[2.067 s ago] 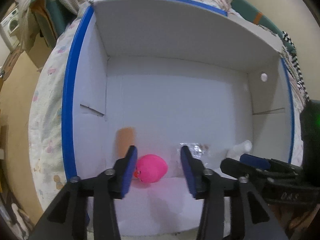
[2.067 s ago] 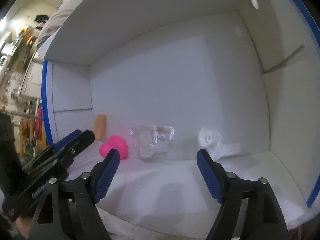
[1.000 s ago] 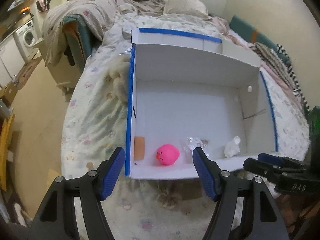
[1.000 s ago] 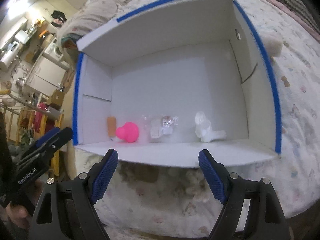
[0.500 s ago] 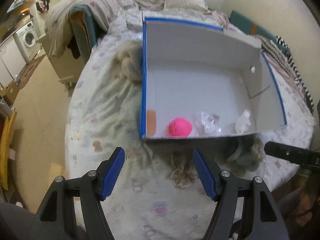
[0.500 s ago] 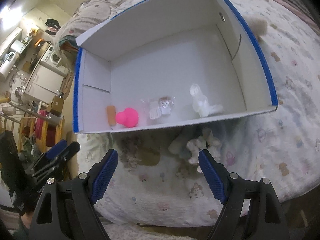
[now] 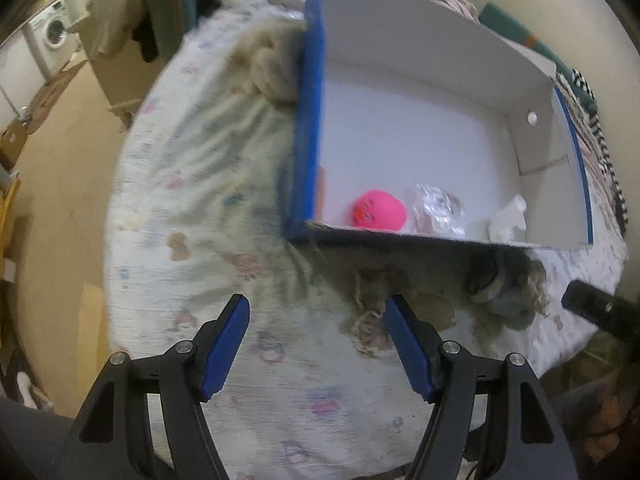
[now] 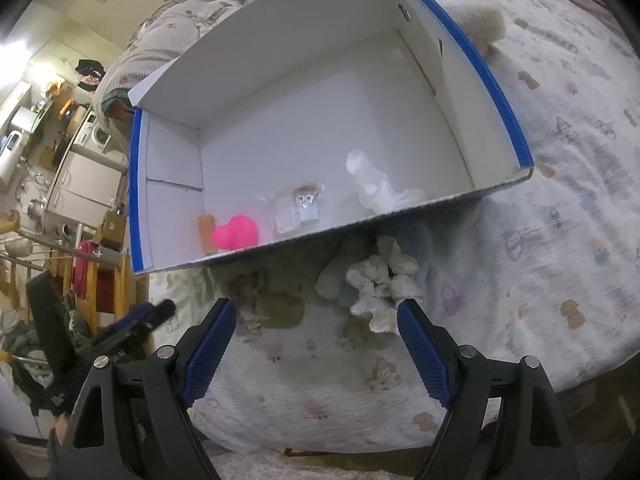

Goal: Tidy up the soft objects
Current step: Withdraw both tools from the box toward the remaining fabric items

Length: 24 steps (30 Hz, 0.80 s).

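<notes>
A white box with blue-taped edges (image 7: pixel 308 128) (image 8: pixel 500 112) lies on a patterned bedsheet. Inside it are a pink squishy toy (image 7: pixel 380 210) (image 8: pixel 236 233), a clear plastic packet (image 7: pixel 438 210) (image 8: pixel 298 208) and a white soft toy (image 7: pixel 508 220) (image 8: pixel 374 184). In front of the box lie a white fluffy scrunchie (image 8: pixel 382 284) (image 7: pixel 508 288), a beige soft item (image 7: pixel 370 304) (image 8: pixel 280 308) and more. My left gripper (image 7: pixel 316 344) is open and empty over the sheet. My right gripper (image 8: pixel 314 350) is open and empty, just short of the scrunchie.
A beige fluffy item (image 7: pixel 268 68) lies against the box's left outer wall, and another (image 8: pixel 484 24) beyond its right wall. The bed edge drops to the floor at left (image 7: pixel 60 184). Furniture and appliances (image 8: pixel 60 160) stand in the room beyond.
Both grippers have pulled back out of the box and away from it, open throughout. The soft items in front of the box have come into view. The left view has swung left.
</notes>
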Tool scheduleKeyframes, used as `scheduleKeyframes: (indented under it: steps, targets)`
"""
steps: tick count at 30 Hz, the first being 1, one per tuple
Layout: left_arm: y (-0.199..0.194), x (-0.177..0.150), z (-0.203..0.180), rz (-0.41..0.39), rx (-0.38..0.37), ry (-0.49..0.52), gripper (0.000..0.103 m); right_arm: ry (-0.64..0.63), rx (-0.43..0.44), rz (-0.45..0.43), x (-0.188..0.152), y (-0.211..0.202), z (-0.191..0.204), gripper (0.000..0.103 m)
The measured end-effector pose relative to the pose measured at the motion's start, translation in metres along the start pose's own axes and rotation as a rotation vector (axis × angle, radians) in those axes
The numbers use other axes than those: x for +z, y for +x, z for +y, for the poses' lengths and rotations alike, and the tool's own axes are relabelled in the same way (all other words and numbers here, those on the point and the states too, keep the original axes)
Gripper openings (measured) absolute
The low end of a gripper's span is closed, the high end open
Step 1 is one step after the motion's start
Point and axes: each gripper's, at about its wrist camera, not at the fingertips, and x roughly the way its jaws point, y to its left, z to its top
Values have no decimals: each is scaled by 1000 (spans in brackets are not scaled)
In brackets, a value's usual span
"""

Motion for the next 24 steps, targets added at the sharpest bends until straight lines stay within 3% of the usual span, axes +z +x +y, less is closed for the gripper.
scheduleKeyframes:
  steps: [7, 13, 14, 15, 16, 20, 24]
  targets:
    - [35, -1, -20, 116, -65, 6, 66, 13, 7, 17, 2, 7, 0, 88]
    - [67, -2, -29, 202, -52, -2, 47, 37, 15, 17, 2, 7, -4, 88]
    - [70, -2, -31, 209, -55, 0, 35, 49, 20, 16, 2, 7, -7, 88]
    - [73, -2, -32, 213, -56, 3, 10, 61, 24, 15, 3, 7, -10, 88]
    - [76, -2, -34, 221, -54, 5, 8, 73, 31, 16, 3, 6, -13, 88]
    - [83, -5, -33, 252, -41, -17, 7, 111, 7, -6, 5, 4, -28, 88]
    - [64, 0, -34, 184, -66, -1, 7, 164, -29, -3, 7, 11, -44, 88]
